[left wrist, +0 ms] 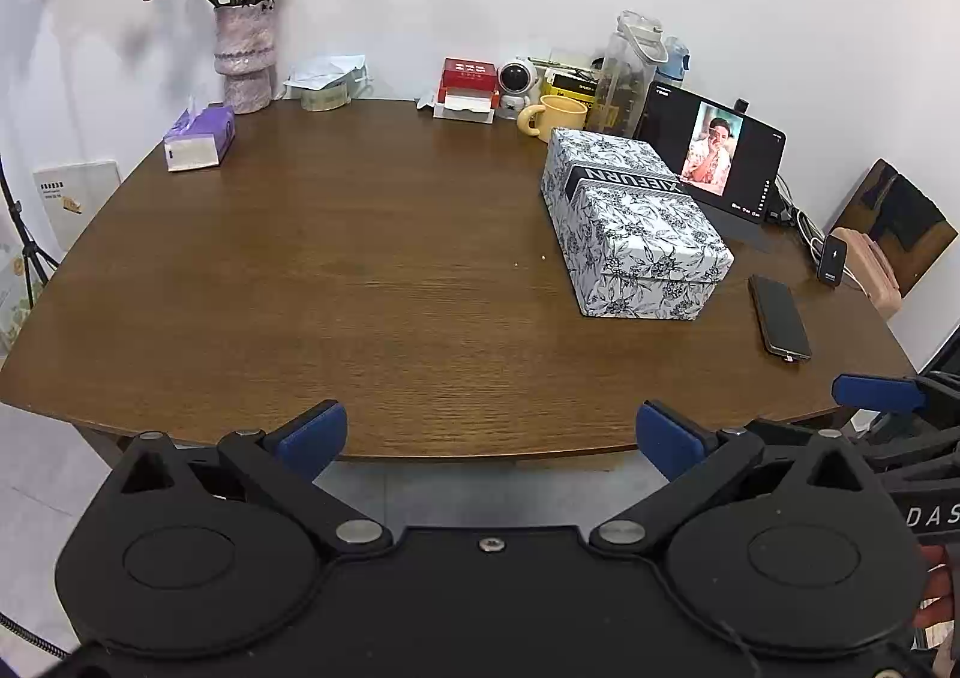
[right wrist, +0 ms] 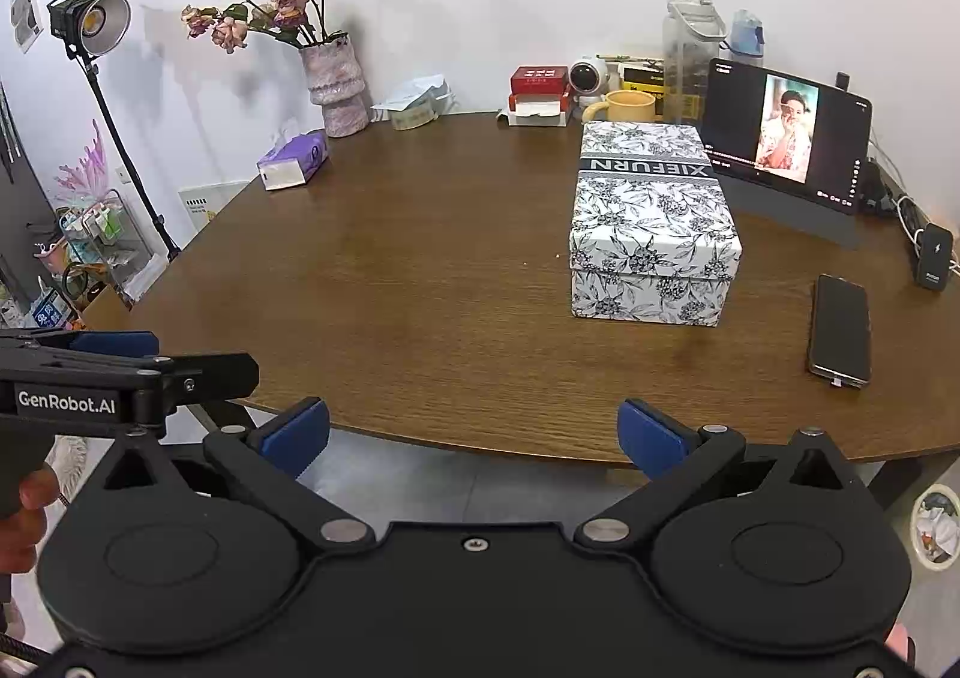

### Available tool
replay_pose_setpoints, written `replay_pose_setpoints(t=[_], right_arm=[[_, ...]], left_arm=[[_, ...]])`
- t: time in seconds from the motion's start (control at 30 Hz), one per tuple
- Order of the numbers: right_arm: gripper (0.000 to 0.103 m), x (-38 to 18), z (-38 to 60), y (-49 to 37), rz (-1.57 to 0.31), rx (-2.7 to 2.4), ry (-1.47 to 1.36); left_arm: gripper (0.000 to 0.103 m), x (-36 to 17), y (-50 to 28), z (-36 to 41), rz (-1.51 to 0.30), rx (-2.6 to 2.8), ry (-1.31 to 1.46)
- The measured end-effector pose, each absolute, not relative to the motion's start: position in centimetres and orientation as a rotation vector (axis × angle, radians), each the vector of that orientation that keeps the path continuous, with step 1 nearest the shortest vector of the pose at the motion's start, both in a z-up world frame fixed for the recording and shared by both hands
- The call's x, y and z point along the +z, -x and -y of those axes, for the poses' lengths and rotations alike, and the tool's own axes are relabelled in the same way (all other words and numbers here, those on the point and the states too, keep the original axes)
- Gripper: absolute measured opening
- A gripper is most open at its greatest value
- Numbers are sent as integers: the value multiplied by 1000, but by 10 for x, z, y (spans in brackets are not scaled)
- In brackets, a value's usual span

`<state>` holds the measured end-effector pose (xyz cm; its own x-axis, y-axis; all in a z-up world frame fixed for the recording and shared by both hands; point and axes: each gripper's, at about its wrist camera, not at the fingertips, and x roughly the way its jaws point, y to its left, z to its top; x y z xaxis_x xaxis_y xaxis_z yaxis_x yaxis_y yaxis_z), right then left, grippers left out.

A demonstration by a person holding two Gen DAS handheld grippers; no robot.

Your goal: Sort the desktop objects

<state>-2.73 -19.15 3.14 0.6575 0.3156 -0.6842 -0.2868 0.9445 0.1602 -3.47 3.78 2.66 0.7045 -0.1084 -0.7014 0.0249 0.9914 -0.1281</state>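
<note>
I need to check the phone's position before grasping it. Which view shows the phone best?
The right wrist view: the phone lies flat, closer to centre, its whole face visible. The left wrist view shows the phone too, narrower and more slanted near the table edge.

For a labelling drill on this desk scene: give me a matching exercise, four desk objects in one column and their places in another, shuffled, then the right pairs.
Things:
1. tissue pack
2. phone
3. yellow mug
4. tablet

Places:
A. lying flat near the table's front edge, right of the patterned box
B. propped upright behind the patterned box, screen lit
C. beside the flower vase, on the left of the table
D. at the back, just behind the patterned box, by the water bottle

Pairs: 1-C, 2-A, 3-D, 4-B
</note>
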Motion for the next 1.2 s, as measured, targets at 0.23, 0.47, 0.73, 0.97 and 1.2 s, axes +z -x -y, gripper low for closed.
replay_pose_setpoints(t=[0.23,0.47,0.73,0.97,1.2], right_arm=[[103,31,190,26,-785,339,-37],[103,31,189,27,-784,336,-38],[103,30,187,26,-789,337,-34],[103,29,187,26,-790,335,-34],[103,28,187,26,-788,335,-32]], left_arm=[[103,26,34,-37,-784,-75,112],[103,26,34,-36,-779,-75,103],[103,24,34,-38,-778,-80,109],[103,24,34,-38,-777,-84,110],[103,23,33,-38,-777,-88,110]])
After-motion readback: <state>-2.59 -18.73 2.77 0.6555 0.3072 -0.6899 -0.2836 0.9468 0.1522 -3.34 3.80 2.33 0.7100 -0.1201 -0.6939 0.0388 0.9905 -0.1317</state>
